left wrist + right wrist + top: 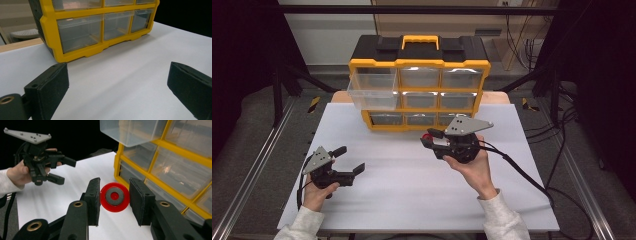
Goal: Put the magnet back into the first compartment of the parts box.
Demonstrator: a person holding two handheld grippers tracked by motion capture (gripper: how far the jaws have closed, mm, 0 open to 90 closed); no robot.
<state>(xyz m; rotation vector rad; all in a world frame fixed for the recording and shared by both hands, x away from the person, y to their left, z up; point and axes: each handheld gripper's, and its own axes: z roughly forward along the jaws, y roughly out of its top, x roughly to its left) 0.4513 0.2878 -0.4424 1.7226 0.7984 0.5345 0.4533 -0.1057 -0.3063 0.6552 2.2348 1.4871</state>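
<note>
Jaws of our right gripper [114, 200] are clamped on a red disc [114, 197] with a grey ring at its centre; in the right gripper view we see the disc standing on edge between the two black pads, its face turned toward the camera. In the high view we hold this right gripper [428, 138] above the white table [412, 190], just in front of the bottom row of the yellow drawer organizer [419, 90], and the disc [426, 136] shows as a small red spot at the tips. Our left gripper [352, 161] sits well apart at the near left of the table, its jaws spread wide with nothing between them; in the left gripper view we see bare white surface between the pads [47, 87] and the organizer [75, 52] beyond. One clear drawer [371, 90] at the organizer's top left is pulled forward out of its frame, and in the right gripper view it overhangs [130, 131] above and beyond the disc. The other clear drawers sit closed. Nothing lies between the disc and the organizer's front.
</note>
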